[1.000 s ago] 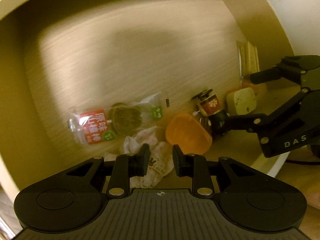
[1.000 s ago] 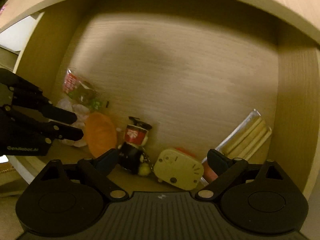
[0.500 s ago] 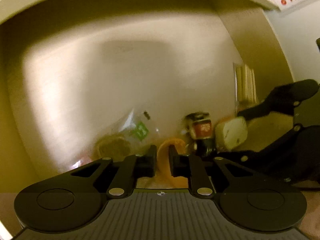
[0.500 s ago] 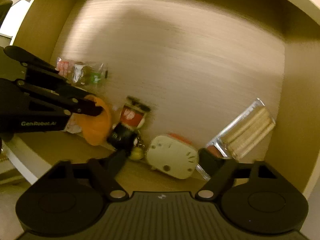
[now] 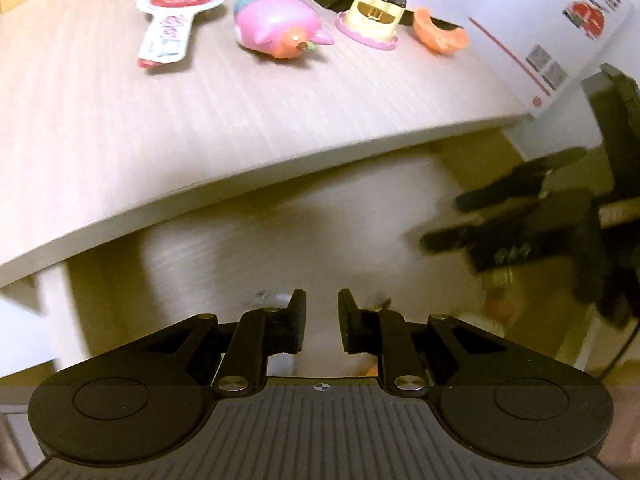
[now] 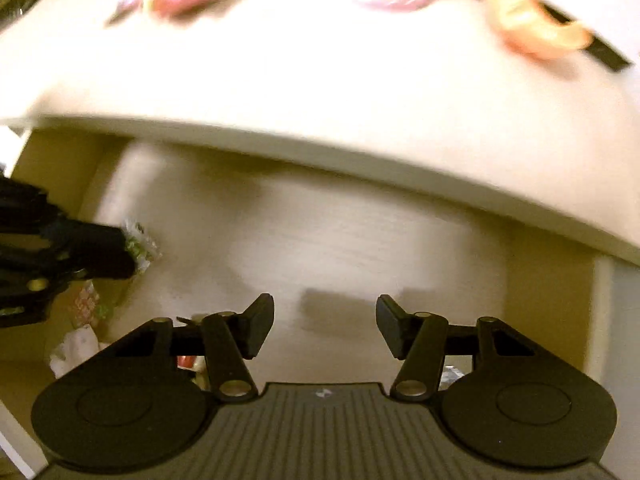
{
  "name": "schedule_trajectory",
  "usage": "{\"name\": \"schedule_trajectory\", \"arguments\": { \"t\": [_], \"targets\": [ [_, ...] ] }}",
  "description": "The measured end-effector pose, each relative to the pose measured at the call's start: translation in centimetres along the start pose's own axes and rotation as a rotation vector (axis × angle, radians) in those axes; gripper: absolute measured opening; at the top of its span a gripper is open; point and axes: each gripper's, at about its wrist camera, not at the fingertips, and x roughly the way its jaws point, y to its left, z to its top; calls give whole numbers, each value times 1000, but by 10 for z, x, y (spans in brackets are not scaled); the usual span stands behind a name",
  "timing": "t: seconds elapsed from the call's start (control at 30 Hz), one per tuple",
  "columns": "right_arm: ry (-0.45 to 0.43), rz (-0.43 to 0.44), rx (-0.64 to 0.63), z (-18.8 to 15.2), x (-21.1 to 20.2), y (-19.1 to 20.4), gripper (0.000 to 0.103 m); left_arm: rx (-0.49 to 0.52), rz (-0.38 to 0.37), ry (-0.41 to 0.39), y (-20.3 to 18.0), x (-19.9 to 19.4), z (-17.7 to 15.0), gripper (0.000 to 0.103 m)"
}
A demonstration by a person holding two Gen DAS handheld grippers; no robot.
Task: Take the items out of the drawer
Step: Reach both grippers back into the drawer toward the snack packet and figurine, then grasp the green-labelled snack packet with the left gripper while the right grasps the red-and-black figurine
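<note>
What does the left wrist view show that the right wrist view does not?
Left wrist only: a red-white packet on the tabletop and a poster with printed codes.
Right wrist only: a green-printed wrapper and a tissue at the far left.
Both: the pink toy, cup and orange piece on the tabletop, sharp on the left and blurred on the right, above the open drawer.

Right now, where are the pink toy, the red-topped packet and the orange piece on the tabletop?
pink toy [image 5: 276,24]: left wrist view, middle of its body.
red-topped packet [image 5: 172,20]: left wrist view, neck below its red label.
orange piece [image 5: 438,34]: left wrist view, its curved middle.
</note>
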Motion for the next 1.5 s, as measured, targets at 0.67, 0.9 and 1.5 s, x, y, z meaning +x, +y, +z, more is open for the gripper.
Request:
{"name": "schedule_trajectory", "arguments": {
  "t": [0.67,0.9,1.5],
  "targets": [
    [-35,-11,22,-49,-12,-14,71,103,270,141,-10,30,-18,25],
    [-37,-7,21,-50,-11,-15,72,121,169,172,-16,50,-20,56],
    [99,225,-91,-21,22,45,58,-4,145,169,16,37,-26,33]
  ]
}}
